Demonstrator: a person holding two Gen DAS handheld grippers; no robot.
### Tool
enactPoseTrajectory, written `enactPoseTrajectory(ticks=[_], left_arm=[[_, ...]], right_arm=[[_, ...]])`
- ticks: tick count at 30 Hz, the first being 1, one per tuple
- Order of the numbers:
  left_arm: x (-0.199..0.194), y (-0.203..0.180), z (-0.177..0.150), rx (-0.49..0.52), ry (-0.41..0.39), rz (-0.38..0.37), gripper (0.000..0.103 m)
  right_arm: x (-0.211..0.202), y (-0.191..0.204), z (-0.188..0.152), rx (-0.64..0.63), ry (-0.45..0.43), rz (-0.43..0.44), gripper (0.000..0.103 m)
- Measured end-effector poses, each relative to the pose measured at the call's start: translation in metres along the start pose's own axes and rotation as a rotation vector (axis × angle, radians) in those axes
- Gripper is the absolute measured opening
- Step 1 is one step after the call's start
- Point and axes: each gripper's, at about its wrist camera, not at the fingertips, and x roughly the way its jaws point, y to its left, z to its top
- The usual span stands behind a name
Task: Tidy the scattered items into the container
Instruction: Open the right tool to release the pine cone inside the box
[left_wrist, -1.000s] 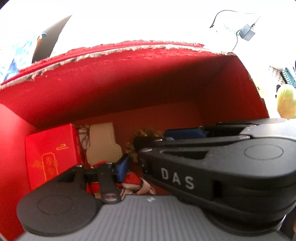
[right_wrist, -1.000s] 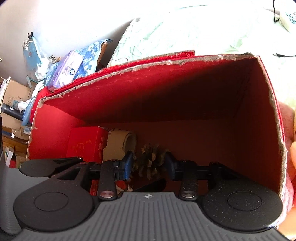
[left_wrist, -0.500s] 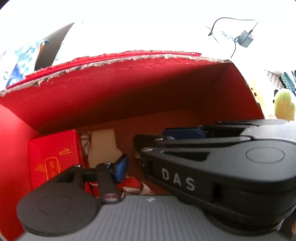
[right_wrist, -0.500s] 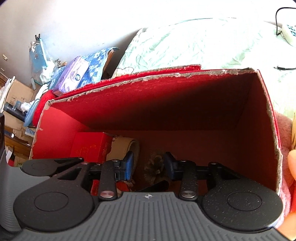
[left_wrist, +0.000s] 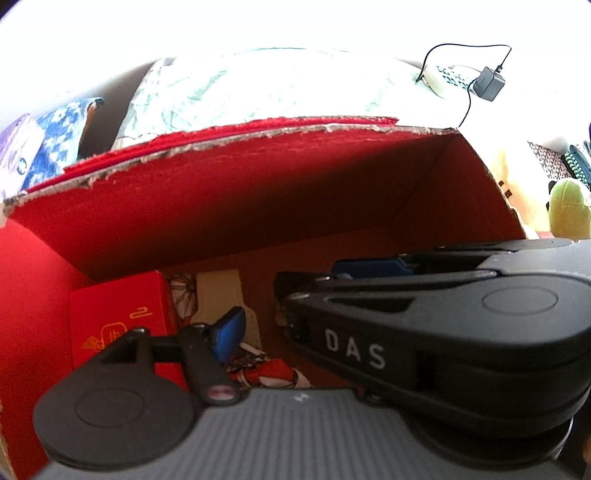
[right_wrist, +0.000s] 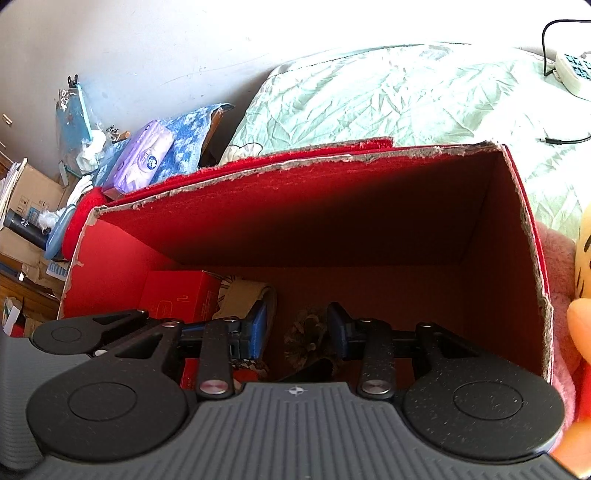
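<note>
A big red cardboard box (right_wrist: 332, 214) with torn edges stands open in front of me. On its floor are a small red box (right_wrist: 181, 295), a beige roll (right_wrist: 243, 299) and a pine cone (right_wrist: 308, 336). My right gripper (right_wrist: 297, 326) hangs open above the pine cone, its blue pads apart and not touching it. In the left wrist view the same red box (left_wrist: 258, 192) holds the small red box (left_wrist: 118, 317), the beige item (left_wrist: 218, 295) and a red-and-white bundle (left_wrist: 266, 373). My left gripper (left_wrist: 295, 321) is open; only its left pad (left_wrist: 229, 332) shows, because the right gripper's housing (left_wrist: 424, 325) hides the other.
A bed with a pale green cover (right_wrist: 406, 92) lies behind the box, with a charger and cable (left_wrist: 487, 83) on it. Plush toys (right_wrist: 557, 266) press against the box's right wall. A purple tissue pack (right_wrist: 144, 158) and cardboard boxes (right_wrist: 26, 199) crowd the left.
The pine cone has left the right gripper's fingers and now lies on the box floor. Both grippers have drawn back upward, so more of the bed shows above the box.
</note>
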Motion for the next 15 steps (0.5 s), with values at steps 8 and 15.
enactPoseTrajectory(ticks=[8, 15], left_arm=[[-0.002, 0.0056, -0.0075, 0.005, -0.01, -0.001, 0.071], [-0.0058, 0.0049, -0.0079, -0.002, -0.052, 0.013, 0.082]], right_arm=[[-0.0018, 0.0013, -0.0016, 0.001, -0.019, -0.003, 0.041], [-0.0064, 0.0002, -0.0032, 0.032, -0.048, -0.042, 0.041]])
